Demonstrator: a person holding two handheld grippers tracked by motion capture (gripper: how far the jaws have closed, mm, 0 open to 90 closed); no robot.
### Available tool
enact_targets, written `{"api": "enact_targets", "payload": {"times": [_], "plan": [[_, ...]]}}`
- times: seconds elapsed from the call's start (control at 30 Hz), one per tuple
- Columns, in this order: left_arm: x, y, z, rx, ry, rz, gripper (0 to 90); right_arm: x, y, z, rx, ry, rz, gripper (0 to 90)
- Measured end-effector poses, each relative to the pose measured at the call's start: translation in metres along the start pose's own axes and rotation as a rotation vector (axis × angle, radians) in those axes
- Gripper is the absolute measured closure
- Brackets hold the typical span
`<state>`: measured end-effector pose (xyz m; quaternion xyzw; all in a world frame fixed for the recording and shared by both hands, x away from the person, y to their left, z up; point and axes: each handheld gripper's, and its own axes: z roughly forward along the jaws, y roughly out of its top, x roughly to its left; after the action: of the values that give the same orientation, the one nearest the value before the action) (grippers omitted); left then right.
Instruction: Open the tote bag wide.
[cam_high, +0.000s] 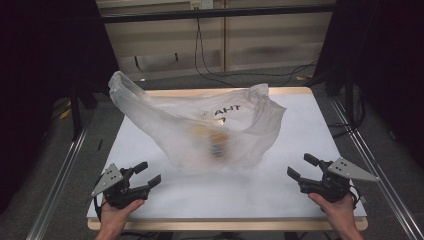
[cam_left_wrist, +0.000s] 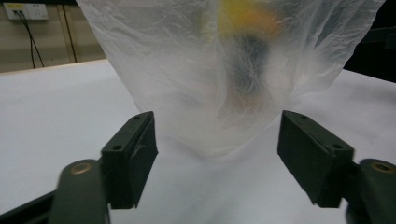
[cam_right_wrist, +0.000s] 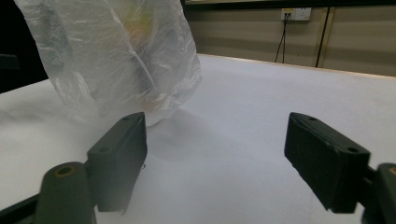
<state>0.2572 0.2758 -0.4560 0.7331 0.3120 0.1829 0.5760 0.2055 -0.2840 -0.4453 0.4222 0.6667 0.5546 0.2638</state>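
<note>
The translucent plastic bag stands near the middle of the white counter, its mouth open upward and its two upper corners raised. Blurred yellow and dark contents sit low inside; I cannot identify them. I hold the left claw near the front left edge, jaws wide and empty, aimed at the bag's base. I hold the right claw near the front right edge, jaws likewise wide and empty, well apart from the bag. Both claws are clear of the film. Hazards, in my judgement: the thin film may slip or tear under a narrow pinch, and a one-sided pull could tip the bag and spill its contents across the counter.
</note>
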Motion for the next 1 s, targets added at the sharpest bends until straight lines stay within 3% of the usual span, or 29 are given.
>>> {"api": "enact_targets", "payload": {"times": [0.03, 0.07, 0.1, 0.13, 0.2, 0.23, 0.27, 0.33, 0.37, 0.4, 0.43, 0.47, 0.5, 0.53, 0.57, 0.67, 0.7, 0.73, 0.83, 0.87, 1.0], "plan": [[0.000, 0.000, 0.000, 0.000, -0.006, -0.009, 34.6, 0.000, 0.000, 0.000, 0.000, 0.000, 0.000, 27.0], [-0.001, 0.001, 0.000, 0.000, -0.009, -0.014, 39.8, -0.001, 0.001, -0.001, -0.004, 0.013, -0.002, 33.8], [-0.001, 0.001, 0.000, 0.000, -0.009, -0.014, 46.8, -0.001, 0.001, -0.001, -0.004, 0.013, -0.002, 33.8], [-0.001, 0.002, -0.001, 0.006, -0.011, 0.009, 46.8, -0.002, 0.001, -0.001, -0.002, 0.020, 0.000, 35.3], [-0.001, 0.002, 0.000, 0.019, -0.031, 0.004, 53.8, -0.004, 0.001, -0.001, 0.007, 0.036, -0.001, 47.9], [0.000, 0.003, 0.000, 0.017, -0.041, 0.005, 53.8, -0.004, 0.001, -0.001, 0.007, 0.036, -0.001, 47.9], [-0.002, 0.004, 0.001, 0.029, -0.039, -0.009, 58.7, -0.005, 0.001, 0.000, 0.012, 0.063, 0.004, 60.8], [-0.002, 0.005, 0.001, 0.032, -0.050, -0.022, 63.1, -0.005, 0.002, 0.001, 0.009, 0.066, 0.001, 63.5], [-0.001, 0.006, 0.001, 0.041, -0.070, -0.020, 69.8, -0.005, 0.003, 0.002, 0.012, 0.090, 0.011, 71.7], [-0.001, 0.006, 0.001, 0.041, -0.070, -0.020, 73.1, -0.005, 0.003, 0.002, 0.012, 0.090, 0.011, 71.7], [-0.002, 0.008, 0.002, 0.054, -0.079, -0.014, 76.7, -0.004, 0.005, 0.003, 0.013, 0.105, 0.003, 79.5], [-0.004, 0.010, 0.003, 0.055, -0.052, -0.019, 77.9, -0.005, 0.006, 0.004, 0.016, 0.122, 0.007, 82.2], [-0.004, 0.010, 0.003, 0.055, -0.052, -0.019, 80.8, -0.005, 0.006, 0.004, 0.016, 0.122, 0.007, 82.2], [-0.002, 0.011, 0.003, 0.056, -0.087, -0.001, 80.8, -0.006, 0.007, 0.005, 0.014, 0.130, 0.012, 86.0], [-0.003, 0.014, 0.005, 0.057, -0.072, -0.015, 84.6, -0.007, 0.008, 0.006, 0.022, 0.147, 0.013, 89.9], [0.000, 0.015, 0.005, 0.053, -0.108, -0.025, 89.2, -0.009, 0.010, 0.009, 0.031, 0.165, 0.019, 90.0], [0.002, 0.016, 0.005, 0.046, -0.128, -0.041, 90.0, -0.009, 0.011, 0.010, 0.032, 0.165, 0.020, 90.0], [0.005, 0.016, 0.001, 0.028, -0.118, -0.091, 90.0, -0.010, 0.013, 0.012, 0.035, 0.171, 0.026, 90.0], [0.007, 0.017, -0.002, 0.033, -0.086, -0.076, 90.0, -0.009, 0.016, 0.013, 0.037, 0.182, 0.030, 90.0], [0.009, 0.017, -0.002, 0.038, -0.118, -0.074, 90.0, -0.008, 0.017, 0.014, 0.037, 0.188, 0.028, 90.0], [0.007, 0.022, -0.006, 0.029, -0.062, -0.057, 90.0, -0.004, 0.029, 0.016, 0.029, 0.207, 0.026, 90.0]]}}
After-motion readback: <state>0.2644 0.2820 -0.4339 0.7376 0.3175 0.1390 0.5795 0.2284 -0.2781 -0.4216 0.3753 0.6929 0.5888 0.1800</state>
